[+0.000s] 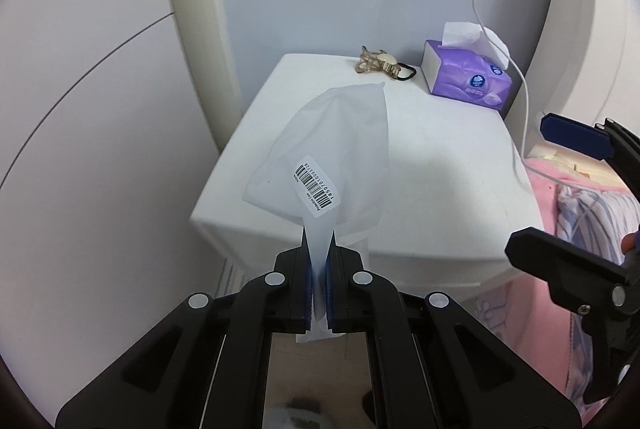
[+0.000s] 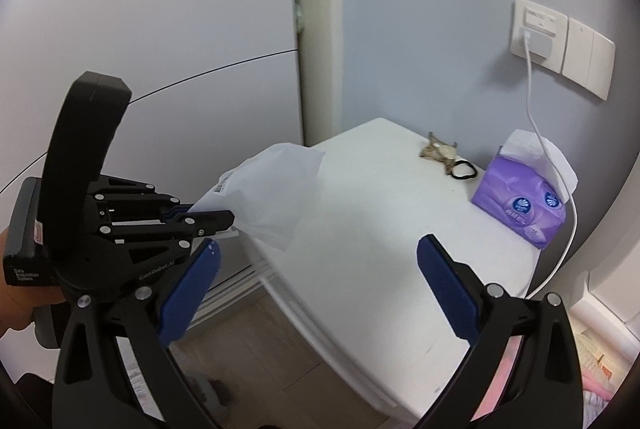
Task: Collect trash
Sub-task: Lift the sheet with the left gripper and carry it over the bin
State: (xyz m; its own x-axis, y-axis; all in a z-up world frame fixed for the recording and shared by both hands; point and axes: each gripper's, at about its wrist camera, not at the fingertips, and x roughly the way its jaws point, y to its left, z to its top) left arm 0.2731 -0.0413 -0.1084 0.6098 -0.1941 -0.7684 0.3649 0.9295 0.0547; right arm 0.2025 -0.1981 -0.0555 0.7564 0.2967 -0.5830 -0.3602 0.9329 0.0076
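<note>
Left gripper (image 1: 319,261) is clamped tight on the bag (image 1: 332,157), which sticks up and away from its jaws at mid-frame, lifted above the nightstand (image 1: 432,189). Right gripper (image 2: 316,269) gapes wide and empty, bag to its upper left. No bin in sight.
</note>
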